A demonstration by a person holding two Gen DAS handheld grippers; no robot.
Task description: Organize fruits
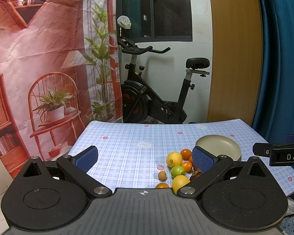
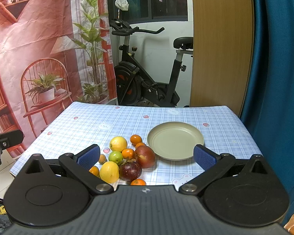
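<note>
Fruit lies in a loose heap on the table (image 2: pixel 78 121), which is covered with a blue checked cloth, just left of a pale green plate (image 2: pixel 175 140) that holds nothing. In the right wrist view the heap has a lemon (image 2: pixel 118 144) at the back, a second lemon (image 2: pixel 109 172) at the front, a green apple (image 2: pixel 115 157) between them, a red apple (image 2: pixel 146 156) touching the plate's near-left rim, and a dark purple fruit (image 2: pixel 130 170) in front of the red apple. Small oranges sit among them, one (image 2: pixel 136 139) at the back beside the plate, another (image 2: pixel 138 182) nearest the camera.

Both grippers hang above the near edge of the table with their jaws wide apart and nothing between them. The right gripper (image 2: pixel 146 157) faces the heap and the plate. The left gripper (image 1: pixel 145 159) looks at the same heap from further left, its right-hand pad (image 1: pixel 202 159) covering part of the fruit. An exercise bike (image 2: pixel 147 82) stands beyond the table.
</note>
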